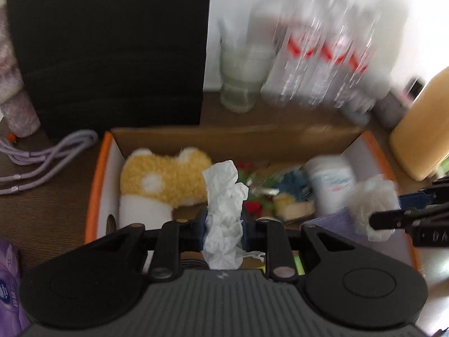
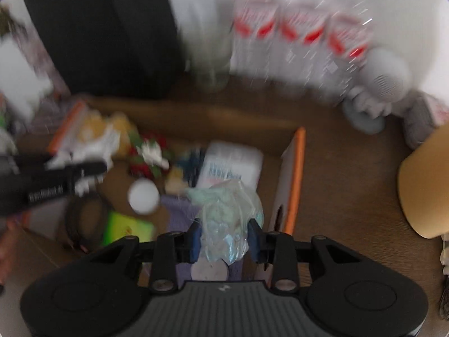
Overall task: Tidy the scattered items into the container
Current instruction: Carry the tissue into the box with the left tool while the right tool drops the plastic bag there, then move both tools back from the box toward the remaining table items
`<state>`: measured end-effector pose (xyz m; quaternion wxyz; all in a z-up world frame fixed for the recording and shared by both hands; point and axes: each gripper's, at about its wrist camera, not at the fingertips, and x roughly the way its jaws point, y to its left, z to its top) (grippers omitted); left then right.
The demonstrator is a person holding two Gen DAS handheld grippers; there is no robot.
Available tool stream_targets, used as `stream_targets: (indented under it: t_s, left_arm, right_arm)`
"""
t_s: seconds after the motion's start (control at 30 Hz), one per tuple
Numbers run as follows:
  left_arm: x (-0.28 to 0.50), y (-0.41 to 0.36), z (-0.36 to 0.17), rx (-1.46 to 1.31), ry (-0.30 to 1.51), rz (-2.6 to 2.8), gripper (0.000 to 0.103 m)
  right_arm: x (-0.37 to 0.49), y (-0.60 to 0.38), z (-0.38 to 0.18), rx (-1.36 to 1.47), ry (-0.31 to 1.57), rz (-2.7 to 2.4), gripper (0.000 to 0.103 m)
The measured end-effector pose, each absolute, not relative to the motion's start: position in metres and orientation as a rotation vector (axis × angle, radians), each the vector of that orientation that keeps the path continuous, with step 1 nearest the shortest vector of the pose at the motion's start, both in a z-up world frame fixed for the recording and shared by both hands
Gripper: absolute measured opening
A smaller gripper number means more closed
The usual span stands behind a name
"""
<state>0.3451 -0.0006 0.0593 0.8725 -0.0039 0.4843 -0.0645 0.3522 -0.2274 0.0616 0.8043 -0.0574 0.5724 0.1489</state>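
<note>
An orange-rimmed cardboard box [image 1: 96, 174] stands on the wooden table and holds a yellow plush toy [image 1: 162, 179], a white bottle [image 1: 331, 185] and several small items. My left gripper [image 1: 223, 229] is shut on a crumpled white tissue [image 1: 224, 196] above the box's near side. My right gripper [image 2: 224, 241] is shut on a crumpled clear plastic bag [image 2: 227, 219] over the box's right part, near its orange rim [image 2: 297, 177]. The right gripper also shows in the left wrist view [image 1: 373, 210], and the left gripper in the right wrist view [image 2: 84, 168]. Both views are blurred.
Water bottles with red labels [image 1: 322, 56] stand behind the box. A dark panel [image 1: 112, 50] is at the back left. A purple cable [image 1: 47, 160] lies left of the box. A tan container [image 1: 421, 132] stands at the right.
</note>
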Motion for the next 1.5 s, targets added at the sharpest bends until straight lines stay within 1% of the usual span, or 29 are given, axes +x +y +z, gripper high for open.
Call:
stream_targets:
  t_s: [0.13, 0.23, 0.4, 0.5, 0.53, 0.57, 0.6, 0.63, 0.67, 0.73, 0.8, 0.83, 0.97, 1.1, 1.13, 1.23, 1.33, 1.43, 1.5]
  left_arm:
    - [0.355, -0.007, 0.029, 0.015, 1.105, -0.117, 0.024]
    - [0.354, -0.01, 0.026, 0.024, 1.17, -0.097, 0.026]
    - [0.355, -0.01, 0.023, 0.029, 1.165, -0.095, 0.03]
    - [0.355, -0.011, 0.026, 0.021, 1.183, -0.105, 0.035]
    - [0.352, -0.01, 0.032, 0.015, 1.181, -0.11, 0.04]
    - [0.348, -0.008, 0.038, 0.008, 1.172, -0.108, 0.043]
    - [0.345, -0.006, 0.045, 0.007, 1.163, -0.101, 0.049]
    - [0.342, -0.005, 0.051, 0.006, 1.155, -0.091, 0.055]
    - [0.34, -0.003, 0.059, 0.003, 1.149, -0.078, 0.059]
    - [0.336, 0.001, 0.074, -0.009, 1.14, -0.056, 0.075]
    - [0.331, 0.005, 0.087, -0.008, 1.132, -0.034, 0.079]
    - [0.328, 0.006, 0.093, -0.007, 1.127, -0.026, 0.08]
    - [0.31, 0.005, 0.117, -0.007, 1.097, -0.023, 0.083]
    - [0.289, -0.001, 0.141, -0.001, 1.057, -0.024, 0.091]
    - [0.284, -0.002, 0.145, -0.006, 1.045, -0.025, 0.094]
    - [0.268, -0.004, 0.158, -0.001, 0.984, -0.006, 0.102]
    - [0.248, -0.004, 0.168, 0.006, 0.859, 0.019, 0.103]
    - [0.22, 0.0, 0.171, 0.002, 0.659, 0.013, 0.103]
    - [0.2, 0.001, 0.168, 0.014, 0.52, -0.01, 0.103]
  right_arm:
    - [0.366, -0.203, 0.029, -0.217, 1.356, 0.333, 0.03]
    - [0.377, -0.2, 0.015, -0.186, 1.393, 0.299, 0.032]
    - [0.384, -0.2, 0.007, -0.159, 1.422, 0.29, 0.033]
    - [0.387, -0.199, 0.005, -0.13, 1.431, 0.27, 0.037]
    - [0.386, -0.199, 0.007, -0.127, 1.431, 0.263, 0.039]
    - [0.385, -0.198, 0.011, -0.119, 1.429, 0.258, 0.045]
    - [0.384, -0.199, 0.017, -0.111, 1.421, 0.253, 0.05]
    - [0.382, -0.2, 0.023, -0.1, 1.412, 0.246, 0.057]
    - [0.381, -0.203, 0.031, -0.081, 1.401, 0.24, 0.059]
    - [0.377, -0.209, 0.047, -0.041, 1.381, 0.225, 0.059]
    - [0.368, -0.211, 0.064, -0.031, 1.351, 0.221, 0.062]
    - [0.364, -0.212, 0.071, -0.032, 1.339, 0.218, 0.065]
    - [0.345, -0.212, 0.097, -0.05, 1.291, 0.22, 0.07]
    - [0.327, -0.206, 0.12, -0.052, 1.259, 0.217, 0.072]
    - [0.321, -0.206, 0.126, -0.05, 1.248, 0.219, 0.073]
    - [0.303, -0.205, 0.142, -0.037, 1.207, 0.23, 0.083]
    - [0.287, -0.206, 0.153, -0.025, 1.125, 0.222, 0.084]
    - [0.267, -0.207, 0.161, -0.019, 0.942, 0.23, 0.088]
    - [0.245, -0.208, 0.159, 0.01, 0.745, 0.228, 0.088]
